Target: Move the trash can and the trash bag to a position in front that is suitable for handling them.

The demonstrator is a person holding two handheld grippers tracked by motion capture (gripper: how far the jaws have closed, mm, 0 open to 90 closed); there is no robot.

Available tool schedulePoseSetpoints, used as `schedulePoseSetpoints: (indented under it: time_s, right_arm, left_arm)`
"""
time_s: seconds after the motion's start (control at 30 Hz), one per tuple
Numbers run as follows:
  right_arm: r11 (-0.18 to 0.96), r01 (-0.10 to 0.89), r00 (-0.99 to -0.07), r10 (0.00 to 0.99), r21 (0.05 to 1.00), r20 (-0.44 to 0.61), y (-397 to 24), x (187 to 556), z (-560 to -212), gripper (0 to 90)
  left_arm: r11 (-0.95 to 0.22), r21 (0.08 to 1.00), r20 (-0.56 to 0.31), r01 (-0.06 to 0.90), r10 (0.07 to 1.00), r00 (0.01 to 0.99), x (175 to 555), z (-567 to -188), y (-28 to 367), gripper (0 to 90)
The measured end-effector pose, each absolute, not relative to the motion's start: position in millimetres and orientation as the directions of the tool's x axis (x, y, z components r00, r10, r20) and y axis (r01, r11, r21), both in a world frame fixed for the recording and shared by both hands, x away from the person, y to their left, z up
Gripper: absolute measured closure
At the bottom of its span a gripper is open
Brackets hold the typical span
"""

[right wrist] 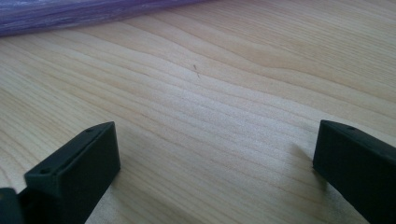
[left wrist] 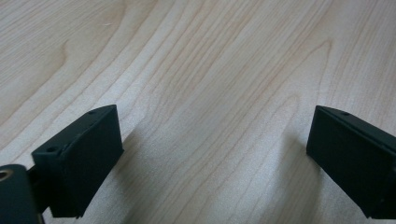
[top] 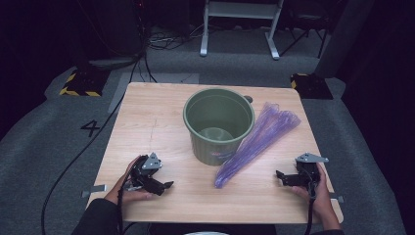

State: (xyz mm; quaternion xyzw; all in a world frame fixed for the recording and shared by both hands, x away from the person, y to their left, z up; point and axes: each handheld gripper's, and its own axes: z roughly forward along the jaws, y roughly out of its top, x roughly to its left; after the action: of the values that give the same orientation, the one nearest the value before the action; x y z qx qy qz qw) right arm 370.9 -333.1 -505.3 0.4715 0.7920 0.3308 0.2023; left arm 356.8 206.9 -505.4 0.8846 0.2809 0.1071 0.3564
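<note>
A green plastic bucket point(top: 219, 124) stands upright in the middle of the wooden table point(top: 147, 122). A folded purple plastic bag point(top: 257, 139) lies right of it, running from the far right toward the front. My left gripper point(top: 164, 187) rests at the front left of the table, open, jaws wide apart over bare wood point(left wrist: 210, 116). My right gripper point(top: 280, 176) rests at the front right, open too, pointing left at the near end of the bag. In the right gripper view the purple bag point(right wrist: 70, 14) crosses the top edge, beyond the empty jaws.
Grey carpet surrounds the table. A black cable point(top: 83, 152) trails over the floor at the left. A white metal frame point(top: 240, 24) stands behind the table, with yellow-black striped feet point(top: 78, 85) at both far corners.
</note>
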Motion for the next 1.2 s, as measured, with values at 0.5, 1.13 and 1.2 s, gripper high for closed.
schedulePoseSetpoints:
  time_s: [0.5,1.13,1.2]
  right_arm:
    - [0.386,0.559,-0.528,0.848,0.734,-0.044,-329.8,365.2,-499.8,18.7]
    - [0.417,0.365,-0.650,0.754,0.833,-0.093,-277.9,360.6,-449.0,16.4]
    - [0.422,0.356,-0.664,0.742,0.834,-0.092,-271.2,362.5,-446.9,16.5]
  left_arm:
    - [-0.585,0.688,-0.010,0.430,0.584,0.812,355.5,-505.7,208.1,0.6]
    - [-0.585,0.687,-0.011,0.431,0.586,0.810,355.2,-505.7,208.5,0.7]
    - [-0.584,0.688,-0.011,0.431,0.585,0.811,355.3,-505.8,208.5,0.6]
